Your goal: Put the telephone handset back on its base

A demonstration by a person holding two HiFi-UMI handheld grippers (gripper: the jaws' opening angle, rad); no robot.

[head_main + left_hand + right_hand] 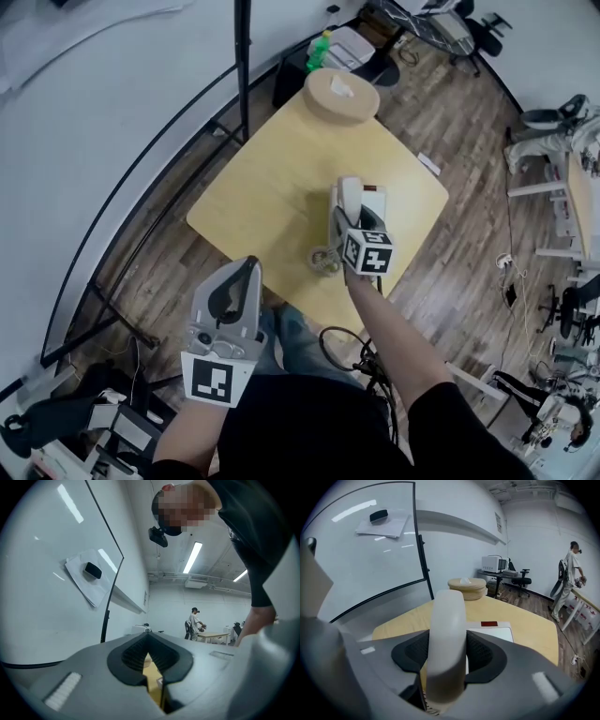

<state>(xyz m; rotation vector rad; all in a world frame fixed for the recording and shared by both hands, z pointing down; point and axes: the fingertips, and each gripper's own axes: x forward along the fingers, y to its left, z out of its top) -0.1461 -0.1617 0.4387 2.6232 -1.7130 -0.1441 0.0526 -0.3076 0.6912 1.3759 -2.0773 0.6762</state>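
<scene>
- The left tongs (pixel 246 274) are held lowest and nearest the body, short of the near edge of the counter (pixel 272 178). In the left gripper view their pads are seen pressed together at the tip, with nothing clamped. Only a sliver of the counter shows through the gap below the tip.
- The right tongs (pixel 346 228) are held out over the counter, well ahead of the left tongs. They are clamped on the telephone handset (pixel 447 620), which is gripped across its middle with one pad on each side.
- The long axis of the handset is directed along the right tongs and away from the person. In the right gripper view it is seen as a pale bar rising between the pads.
- A coiled cord (pixel 325 259) lies on the counter just beside the right tongs, on their near left.
- The base (pixel 497 632) lies flat on the counter just beyond the handset and slightly to its right. A red patch (pixel 489 624) is seen at its far edge.
- In the head view the handset is seen along the left part of the base, with the two long axes roughly parallel. Whether they are already touching cannot be determined.
- The coming move is judged to depend on this alignment: the handset is to be lowered onto the base's left side with its axis kept parallel. Only the right tongs are placed for this.
- A round wooden container (pixel 342 94) stands at the far corner of the counter, well apart from the base.
</scene>
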